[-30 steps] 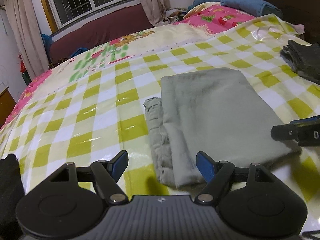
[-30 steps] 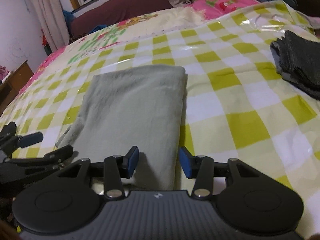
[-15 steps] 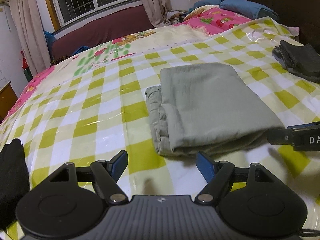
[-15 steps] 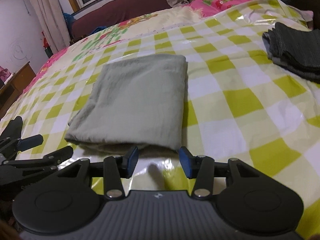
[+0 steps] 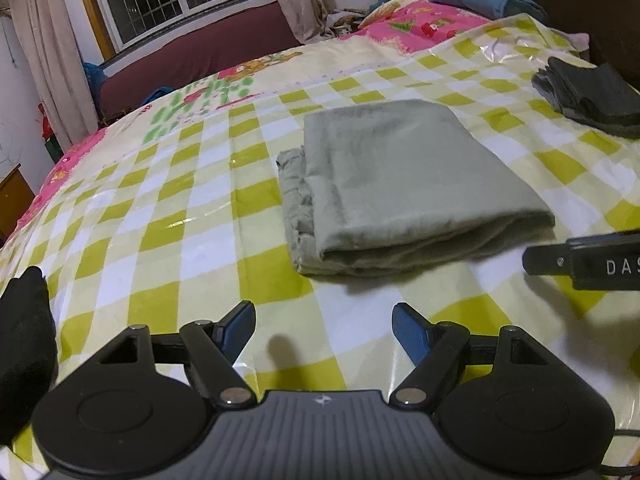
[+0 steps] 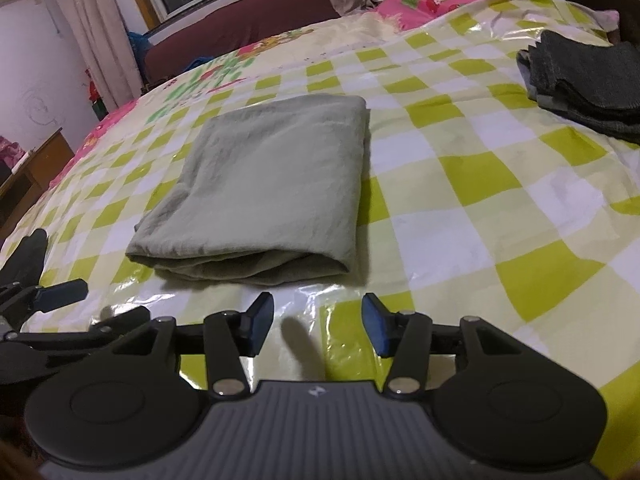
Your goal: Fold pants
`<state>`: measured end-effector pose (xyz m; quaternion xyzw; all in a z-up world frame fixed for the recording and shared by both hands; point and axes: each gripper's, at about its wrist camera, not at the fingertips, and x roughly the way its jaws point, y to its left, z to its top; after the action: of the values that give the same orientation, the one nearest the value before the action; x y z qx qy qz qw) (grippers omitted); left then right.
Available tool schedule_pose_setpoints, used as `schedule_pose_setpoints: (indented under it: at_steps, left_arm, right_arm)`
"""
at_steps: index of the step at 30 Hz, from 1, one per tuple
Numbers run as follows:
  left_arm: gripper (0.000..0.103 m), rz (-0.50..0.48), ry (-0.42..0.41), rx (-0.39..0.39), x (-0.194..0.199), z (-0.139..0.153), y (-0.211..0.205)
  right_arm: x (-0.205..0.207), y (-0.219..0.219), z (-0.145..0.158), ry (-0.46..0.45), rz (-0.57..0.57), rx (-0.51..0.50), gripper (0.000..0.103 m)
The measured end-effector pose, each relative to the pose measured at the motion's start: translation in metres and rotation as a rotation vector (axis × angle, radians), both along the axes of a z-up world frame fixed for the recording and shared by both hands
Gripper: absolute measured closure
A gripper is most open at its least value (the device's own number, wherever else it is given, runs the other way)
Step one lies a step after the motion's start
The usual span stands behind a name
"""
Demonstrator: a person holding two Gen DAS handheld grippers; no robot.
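I see the pants (image 5: 404,184) folded into a soft grey-green rectangle, lying flat on the bed's glossy yellow-and-white checked plastic cover (image 5: 168,240). The thick rounded fold faces me; looser ragged layers show along the left edge. Bare cover lies open all around the bundle. A dark folded garment (image 6: 588,80) sits well apart at far right. My left tool (image 5: 324,332) is open wide and empty, short of the fold. My right tool (image 6: 318,322) has just been opening, nothing between its blue pads (image 6: 376,324).
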<state>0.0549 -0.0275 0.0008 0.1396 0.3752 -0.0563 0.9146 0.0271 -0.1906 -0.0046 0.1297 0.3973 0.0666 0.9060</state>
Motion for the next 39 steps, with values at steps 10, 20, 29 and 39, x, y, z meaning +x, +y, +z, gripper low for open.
schedule_pose_setpoints:
  at_steps: [10,20,29,39]
  left_arm:
    - [0.014,0.011,0.033,-0.012,-0.003,-0.014,0.002]
    - [0.014,0.021,0.034,-0.028,-0.004,-0.016,0.005]
    - [0.014,0.024,0.028,-0.028,-0.007,-0.015,0.006]
    - [0.013,0.031,0.019,-0.028,-0.012,-0.011,0.007]
  right_arm:
    - [-0.004,0.008,-0.002,-0.010,0.047,-0.021,0.053]
    - [-0.009,0.018,0.002,-0.033,0.081,-0.060,0.053]
    - [-0.010,0.015,0.003,-0.035,0.070,-0.061,0.052]
    - [-0.014,0.019,0.005,-0.043,0.085,-0.072,0.051]
